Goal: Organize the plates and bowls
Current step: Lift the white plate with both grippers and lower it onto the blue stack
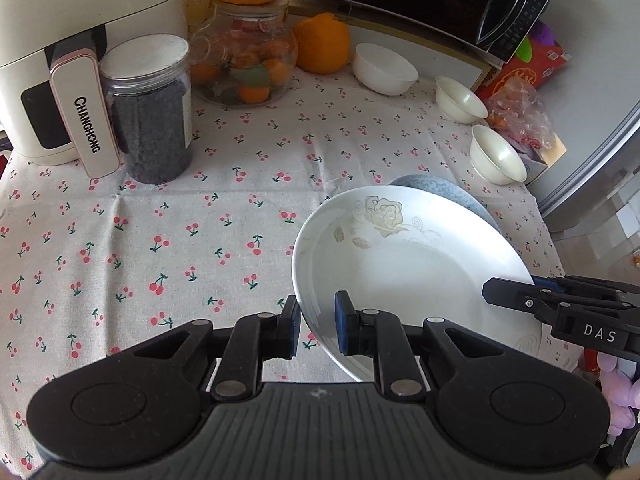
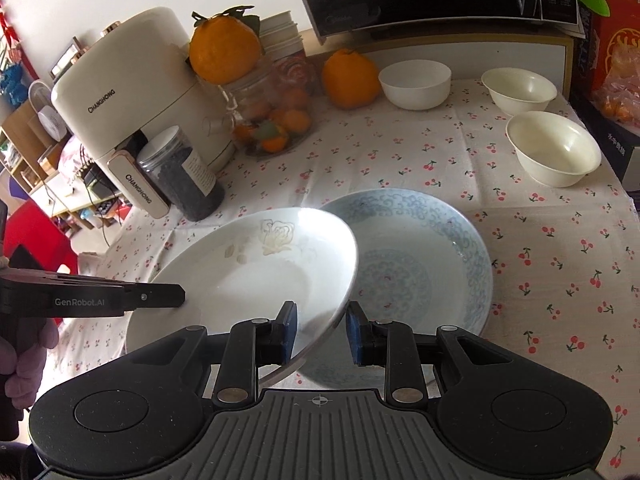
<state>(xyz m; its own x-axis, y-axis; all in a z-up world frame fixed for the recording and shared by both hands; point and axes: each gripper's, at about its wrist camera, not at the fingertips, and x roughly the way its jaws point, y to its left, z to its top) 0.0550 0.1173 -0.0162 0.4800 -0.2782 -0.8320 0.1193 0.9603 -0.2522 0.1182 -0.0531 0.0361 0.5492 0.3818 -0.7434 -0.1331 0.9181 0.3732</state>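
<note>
Both tools are at the white rose-print plate [image 2: 256, 272], one at each of two opposite edges, and the plate sits tilted above the cherry-print tablecloth [image 1: 160, 216]. The left gripper [image 1: 317, 326] straddles the plate's left rim, jaws part open; whether the pads bear on the rim cannot be told. The right gripper [image 2: 318, 334] straddles the right rim in like fashion, jaws part open with a gap visible on the outer pad side.

The governing relation: the blue-patterned plate [image 2: 424, 264] lies flat directly to the right of and beneath the white plate's raised right edge, which overhangs it. In my judgement a rightward carry would stack the two.

The right wrist view shows the blue plate almost entire; the left wrist view shows only a sliver of it behind the white plate. Three bowls [image 2: 554, 148] stand apart at the far right.
</note>
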